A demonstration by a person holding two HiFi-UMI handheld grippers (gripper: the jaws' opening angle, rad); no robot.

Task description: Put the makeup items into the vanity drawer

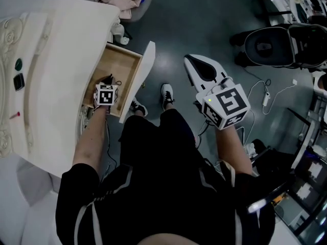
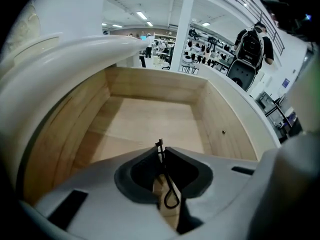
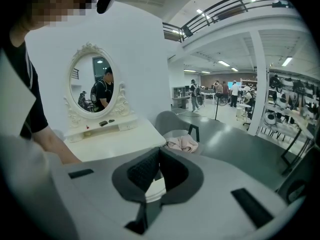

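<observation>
Currently the left tool (image 2: pixel 161 149) is closed on a thin black loop (image 2: pixel 171 196), pinched at the jaw tips with the looped end hanging back between the jaws. The head view places this tool directly over the open drawer (image 1: pixel 110 60), pointing steeply down into it. In the left gripper view the wooden drawer floor lies straight ahead of the tips and shows no other item.

The governing relation is vertical: the drawer floor is below and just ahead of the loop, and the loop's long axis runs along the line of the jaws, towards that floor. The judged step is release; opening the jaws should drop the loop inside the walls. A thin wire item may cling to a pad, so confirm it falls free.

The right tool (image 3: pixel 159 154) is closed on nothing and is held well apart, over the floor to the right of the drawer. Three small items (image 1: pixel 18 80) lie on the tabletop (image 1: pixel 61 60) at the far left. The left hand is the nearer to them.
</observation>
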